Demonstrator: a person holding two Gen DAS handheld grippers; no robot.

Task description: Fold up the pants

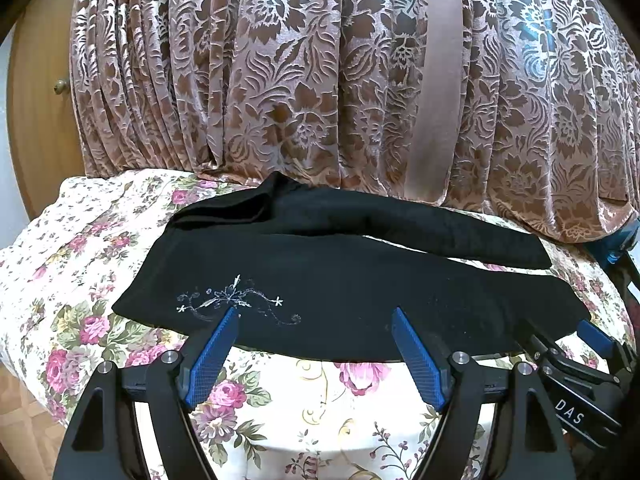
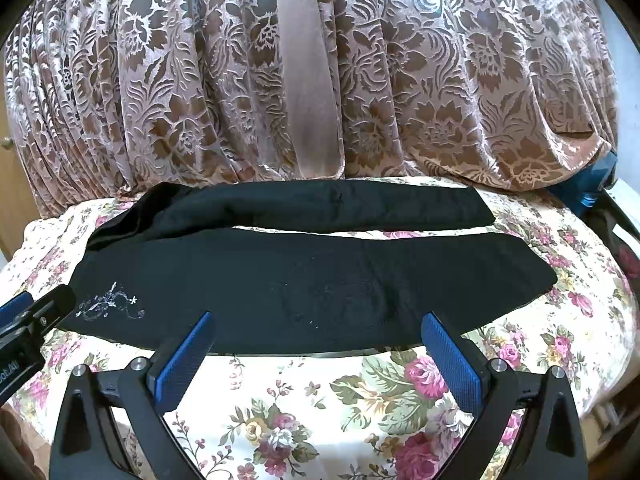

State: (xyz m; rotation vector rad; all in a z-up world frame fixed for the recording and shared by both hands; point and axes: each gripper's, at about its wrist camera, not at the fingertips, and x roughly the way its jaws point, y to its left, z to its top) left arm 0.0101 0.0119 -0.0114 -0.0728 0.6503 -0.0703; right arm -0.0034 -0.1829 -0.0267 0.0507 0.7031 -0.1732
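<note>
- The black pants (image 1: 340,280) lie flat on the flowery worktop (image 1: 320,408), both legs spread apart and pointing right.
- The fold looks not started yet.
- The left tool (image 1: 314,322) and right tool (image 2: 318,326) are both wide open, holding nothing, at the near edge.
- Next, I think each must pinch that edge.
- The curtain (image 2: 320,72) hides the far side.

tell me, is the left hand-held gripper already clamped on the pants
No, the left hand-held gripper is open, its blue fingers spread wide at the near edge of the black pants.
</note>
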